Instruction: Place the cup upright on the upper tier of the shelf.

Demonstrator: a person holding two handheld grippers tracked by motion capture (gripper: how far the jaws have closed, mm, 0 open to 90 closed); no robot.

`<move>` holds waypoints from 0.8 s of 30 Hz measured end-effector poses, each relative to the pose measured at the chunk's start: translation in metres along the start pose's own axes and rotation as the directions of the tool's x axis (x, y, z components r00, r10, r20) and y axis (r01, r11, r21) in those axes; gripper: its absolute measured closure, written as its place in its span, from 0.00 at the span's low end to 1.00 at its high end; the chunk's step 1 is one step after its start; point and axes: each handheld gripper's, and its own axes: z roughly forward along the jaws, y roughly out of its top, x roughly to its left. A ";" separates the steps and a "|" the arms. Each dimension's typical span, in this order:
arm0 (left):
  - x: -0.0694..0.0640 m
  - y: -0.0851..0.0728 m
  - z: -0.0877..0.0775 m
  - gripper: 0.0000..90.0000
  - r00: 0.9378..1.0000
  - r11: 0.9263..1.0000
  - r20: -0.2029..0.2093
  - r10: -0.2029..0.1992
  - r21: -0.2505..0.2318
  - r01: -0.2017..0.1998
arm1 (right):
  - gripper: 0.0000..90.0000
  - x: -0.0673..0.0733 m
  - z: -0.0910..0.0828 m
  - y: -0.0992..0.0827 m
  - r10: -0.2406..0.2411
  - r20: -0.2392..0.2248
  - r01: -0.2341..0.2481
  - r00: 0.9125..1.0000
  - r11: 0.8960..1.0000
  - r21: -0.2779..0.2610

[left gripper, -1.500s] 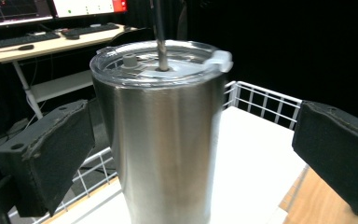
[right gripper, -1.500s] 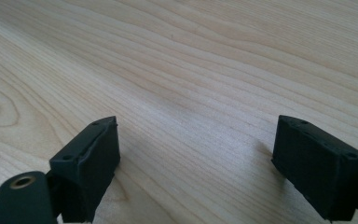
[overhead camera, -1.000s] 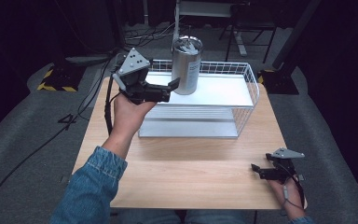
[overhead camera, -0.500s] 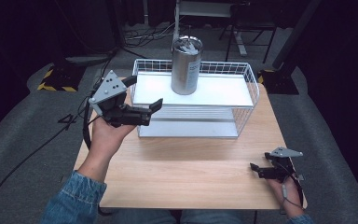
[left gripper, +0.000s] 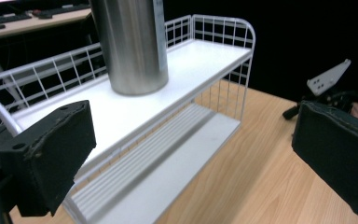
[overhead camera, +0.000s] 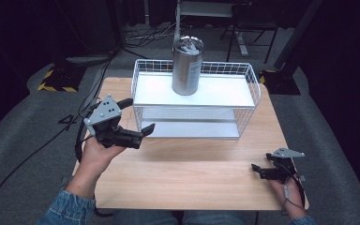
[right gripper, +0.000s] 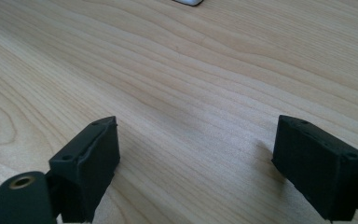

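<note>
Dark room, grey floor; a wooden bench (overhead camera: 192,173) carries a white wire rack (overhead camera: 243,105) at its far half. A steel canister (overhead camera: 187,65) stands upright on the rack's top shelf, left of centre, untouched. The left claw (overhead camera: 143,123), jaws wide and empty, has drawn back from beside the canister to the rack's front-left corner, clear of it. The right claw (overhead camera: 258,169) rests low at the bench's front right, jaws apart, empty. Judgement: placement appears finished; the retreat suggests release is complete.
</note>
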 end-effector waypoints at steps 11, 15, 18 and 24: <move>-0.003 -0.049 0.001 0.02 0.998 0.997 -0.007 -0.062 0.055 0.062 | 0.16 0.000 0.000 0.000 0.000 0.000 0.000 1.000 1.000 0.000; -0.005 -0.068 0.002 0.02 0.998 0.995 -0.030 -0.057 0.076 0.059 | 0.16 0.000 0.000 0.000 0.000 0.000 0.000 1.000 1.000 0.000; -0.005 -0.082 0.003 0.02 0.997 0.993 -0.038 -0.069 0.089 0.072 | 0.16 0.000 0.000 0.000 0.000 0.000 0.000 1.000 1.000 0.000; -0.005 -0.103 0.003 0.03 0.995 0.991 -0.052 -0.089 0.095 0.094 | 0.16 0.000 0.000 0.000 0.000 0.001 0.000 1.000 1.000 0.000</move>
